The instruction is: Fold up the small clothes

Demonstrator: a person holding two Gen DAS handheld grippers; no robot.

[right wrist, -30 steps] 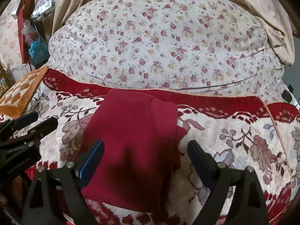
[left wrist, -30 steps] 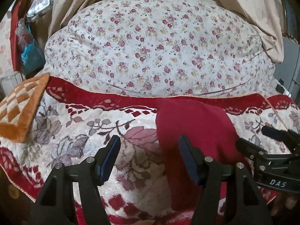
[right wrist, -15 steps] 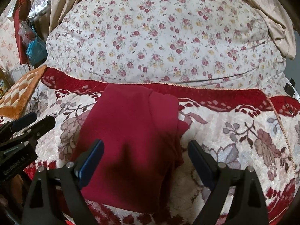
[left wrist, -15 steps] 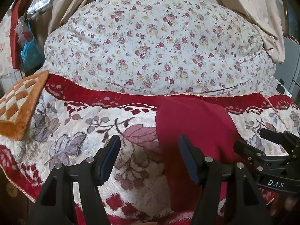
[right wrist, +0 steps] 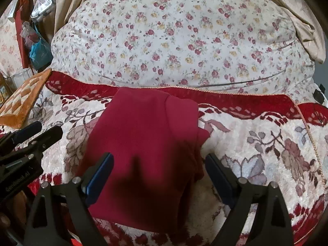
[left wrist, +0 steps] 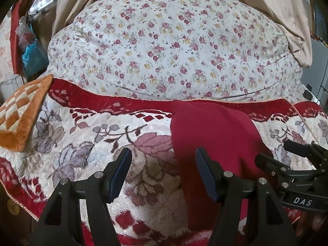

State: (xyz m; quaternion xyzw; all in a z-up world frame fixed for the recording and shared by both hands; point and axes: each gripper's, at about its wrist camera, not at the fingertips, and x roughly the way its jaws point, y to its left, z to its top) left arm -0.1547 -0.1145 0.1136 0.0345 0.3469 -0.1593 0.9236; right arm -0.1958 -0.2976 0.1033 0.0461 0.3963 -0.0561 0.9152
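A dark red garment [right wrist: 143, 143], folded into a rough rectangle, lies flat on a cream and red floral blanket [right wrist: 266, 149]. My right gripper [right wrist: 158, 174] hovers open over the garment's near half, its blue pads wide apart and off the cloth. In the left wrist view the garment [left wrist: 211, 135] lies right of centre. My left gripper [left wrist: 164, 170] is open above the garment's left edge and holds nothing. Each gripper shows in the other's view: the right gripper [left wrist: 283, 153] at the right edge, the left gripper [right wrist: 43, 131] at the left edge.
A big mound of white quilt with small flowers [left wrist: 174, 47] rises just behind the blanket's red border. An orange checkered mat [left wrist: 20, 110] lies at the left. Beige curtains [left wrist: 287, 20] hang behind, and plastic bags [left wrist: 30, 51] hang at the far left.
The garment sits slightly higher in the right wrist view than before. Both grippers stay open and the garment has not moved on the blanket.
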